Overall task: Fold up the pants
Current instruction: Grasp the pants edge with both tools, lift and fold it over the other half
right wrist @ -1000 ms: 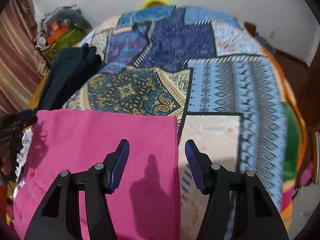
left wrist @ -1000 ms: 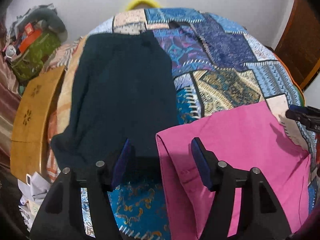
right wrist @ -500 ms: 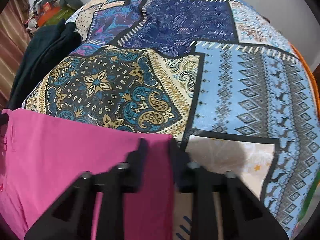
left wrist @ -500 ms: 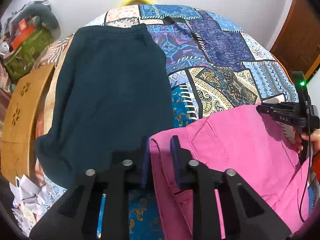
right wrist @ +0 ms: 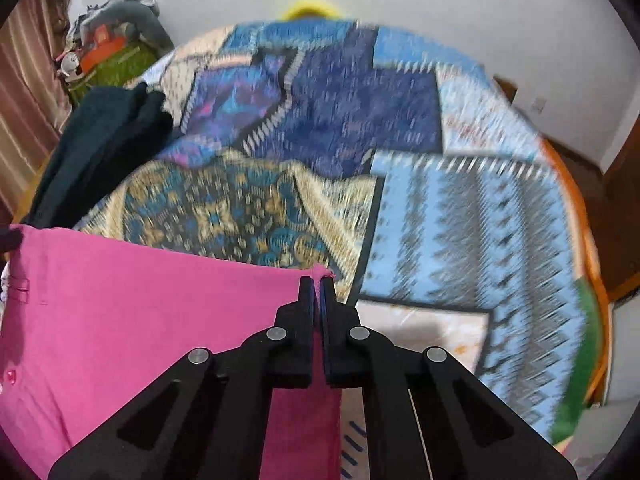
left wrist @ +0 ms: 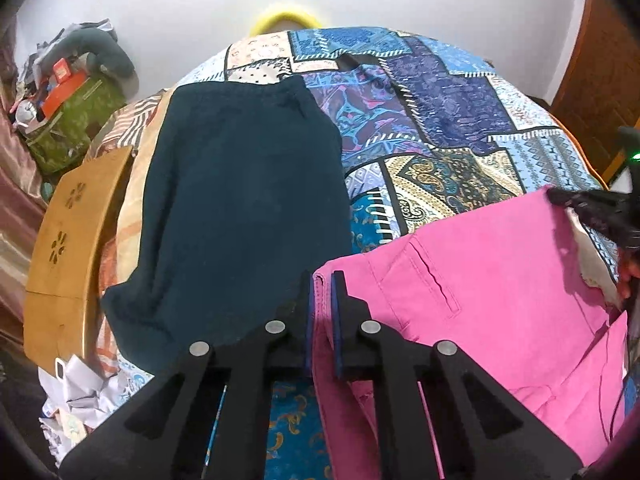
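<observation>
Pink pants (left wrist: 480, 280) lie at the near edge of a bed with a patchwork cover (left wrist: 440, 128). My left gripper (left wrist: 322, 280) is shut on the pants' left corner, and the cloth is raised off the bed there. My right gripper (right wrist: 318, 284) is shut on the pants' (right wrist: 140, 320) right corner. The right gripper also shows at the far right of the left wrist view (left wrist: 592, 208). A back pocket seam shows on the pink cloth.
Dark teal pants (left wrist: 240, 216) lie flat on the bed's left side; they also show in the right wrist view (right wrist: 96, 148). A wooden board (left wrist: 64, 248) and a cluttered green bag (left wrist: 68, 120) stand left of the bed. Crumpled paper (left wrist: 76, 392) lies below. A brown door (left wrist: 600, 80) is at right.
Both grippers went from open to shut on the pink pants' top corners. The held edge has lifted off the bed.
</observation>
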A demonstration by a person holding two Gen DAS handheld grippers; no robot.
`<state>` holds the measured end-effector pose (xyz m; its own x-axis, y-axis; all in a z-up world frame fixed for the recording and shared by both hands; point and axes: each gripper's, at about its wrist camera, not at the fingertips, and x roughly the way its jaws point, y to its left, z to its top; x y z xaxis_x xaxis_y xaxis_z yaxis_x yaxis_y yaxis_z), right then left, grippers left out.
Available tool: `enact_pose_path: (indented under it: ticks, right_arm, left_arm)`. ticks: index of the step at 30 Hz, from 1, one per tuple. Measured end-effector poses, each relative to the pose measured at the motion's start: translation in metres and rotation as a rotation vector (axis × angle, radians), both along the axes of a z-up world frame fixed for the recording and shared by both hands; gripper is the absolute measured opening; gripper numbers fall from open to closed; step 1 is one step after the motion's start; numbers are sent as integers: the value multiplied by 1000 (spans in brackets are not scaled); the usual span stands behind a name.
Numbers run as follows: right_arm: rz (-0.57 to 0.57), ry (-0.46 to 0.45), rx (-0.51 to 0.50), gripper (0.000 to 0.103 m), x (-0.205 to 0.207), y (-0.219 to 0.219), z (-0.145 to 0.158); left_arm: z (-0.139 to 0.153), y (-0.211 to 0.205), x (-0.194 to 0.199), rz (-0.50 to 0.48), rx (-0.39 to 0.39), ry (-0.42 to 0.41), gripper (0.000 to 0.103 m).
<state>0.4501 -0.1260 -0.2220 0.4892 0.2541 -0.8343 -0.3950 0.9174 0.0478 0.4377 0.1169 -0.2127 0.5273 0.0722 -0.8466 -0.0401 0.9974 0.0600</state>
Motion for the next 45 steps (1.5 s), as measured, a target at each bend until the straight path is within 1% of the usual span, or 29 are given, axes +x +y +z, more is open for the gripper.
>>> enact_pose_path:
  ticks: [3, 5, 6, 9, 10, 12, 17, 20, 29, 35, 37, 41, 45]
  right_arm:
    - [-7, -62, -6, 2, -7, -2, 26]
    - [-20, -99, 11, 2, -12, -9, 46]
    - [-23, -109, 17, 2, -14, -11, 51]
    - [-33, -145, 45, 2, -21, -19, 76]
    - [-34, -152, 51, 2, -17, -13, 78]
    - [-36, -178, 63, 2, -24, -16, 91]
    - [-33, -227, 91, 2, -50, -27, 120]
    - [-28, -239, 114, 2, -69, -34, 131]
    - [-14, -209, 181, 2, -129, -52, 131]
    - [-10, -219, 211, 2, -171, -63, 129]
    - [-6, -234, 217, 2, -188, -65, 125]
    - [-11, -212, 228, 2, -217, -68, 107]
    - [-26, -168, 236, 2, -238, -71, 86]
  left_arm:
    - [10, -2, 1, 3, -2, -27, 8]
    - [22, -2, -2, 1, -20, -52, 8]
    - [30, -2, -4, -5, -31, -68, 8]
    - [52, -8, -11, -22, -23, -113, 8]
    - [58, -10, -13, -27, -18, -126, 8]
    - [72, -15, -22, -40, -5, -157, 8]
    - [99, -26, -44, -63, 17, -206, 8]
    - [109, -29, -62, -76, 19, -226, 8]
    - [114, -38, -122, -109, 29, -247, 7]
    - [109, -42, -165, -127, 47, -261, 7]
    - [104, -44, -179, -126, 72, -274, 7]
    - [85, -50, -204, -132, 93, -260, 7]
    - [66, -54, -222, -151, 65, -213, 7]
